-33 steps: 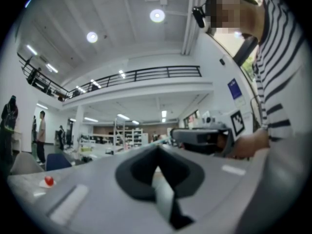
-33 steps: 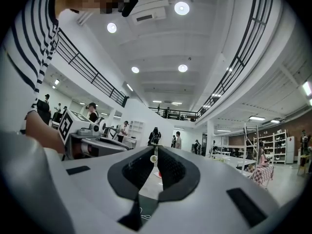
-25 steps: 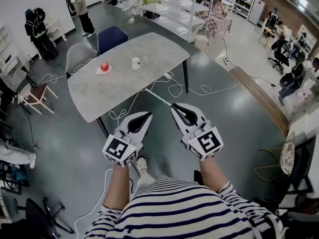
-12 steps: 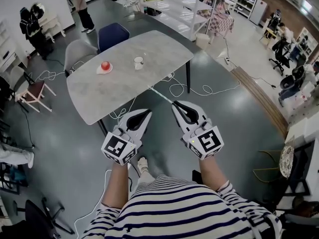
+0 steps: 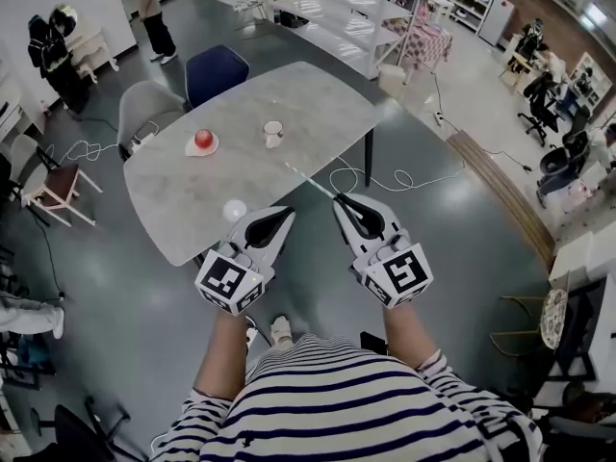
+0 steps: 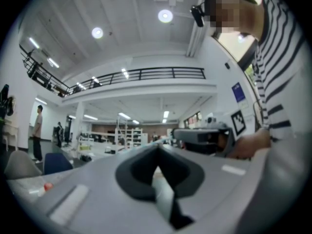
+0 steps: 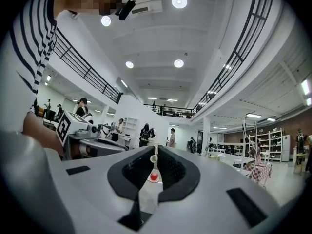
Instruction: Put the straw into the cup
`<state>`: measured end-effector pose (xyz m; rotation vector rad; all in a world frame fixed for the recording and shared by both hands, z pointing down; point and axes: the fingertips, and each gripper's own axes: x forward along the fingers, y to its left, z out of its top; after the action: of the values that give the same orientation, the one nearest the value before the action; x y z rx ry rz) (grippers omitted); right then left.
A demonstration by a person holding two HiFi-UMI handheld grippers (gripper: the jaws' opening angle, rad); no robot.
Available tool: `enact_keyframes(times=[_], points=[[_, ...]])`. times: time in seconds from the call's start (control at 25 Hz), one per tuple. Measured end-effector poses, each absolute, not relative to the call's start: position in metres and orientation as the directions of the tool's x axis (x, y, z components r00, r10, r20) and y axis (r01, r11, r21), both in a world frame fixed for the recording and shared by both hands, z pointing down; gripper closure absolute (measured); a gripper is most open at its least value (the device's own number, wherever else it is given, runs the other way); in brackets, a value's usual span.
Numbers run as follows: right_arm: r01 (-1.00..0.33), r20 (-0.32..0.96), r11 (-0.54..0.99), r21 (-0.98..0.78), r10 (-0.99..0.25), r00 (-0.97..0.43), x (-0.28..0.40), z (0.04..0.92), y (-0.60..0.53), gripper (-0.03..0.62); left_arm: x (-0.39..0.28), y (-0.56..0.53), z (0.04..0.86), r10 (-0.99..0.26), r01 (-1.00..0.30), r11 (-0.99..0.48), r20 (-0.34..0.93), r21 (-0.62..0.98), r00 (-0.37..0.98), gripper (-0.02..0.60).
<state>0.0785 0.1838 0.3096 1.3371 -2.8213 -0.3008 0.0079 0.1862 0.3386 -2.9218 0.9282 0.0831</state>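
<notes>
A white cup stands on the grey table, past its middle. To its left a red apple sits on a small white plate. My right gripper is shut on a thin pale straw, which points forward over the table's near edge toward the cup. In the right gripper view the straw shows end-on between the jaws, with the apple beyond. My left gripper is shut and holds nothing, beside the right one at the near edge. The cup is well ahead of both.
A blue chair and a grey chair stand at the table's far side. White cables lie on the floor to the right. Shelving racks and a standing person are farther back.
The table has come nearer in the head view. Both grippers, before over the floor, now reach its near edge; the straw stays in the right one.
</notes>
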Motion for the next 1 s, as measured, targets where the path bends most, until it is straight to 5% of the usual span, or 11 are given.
enact_keyframes(times=[1.0], points=[[-0.770,-0.040,0.591,0.238,-0.787,-0.616,0.008,0.309,0.062,0.571,-0.042,0.064,0.341,-0.487,-0.495,-0.867,-0.110,-0.058,0.866,0.575]])
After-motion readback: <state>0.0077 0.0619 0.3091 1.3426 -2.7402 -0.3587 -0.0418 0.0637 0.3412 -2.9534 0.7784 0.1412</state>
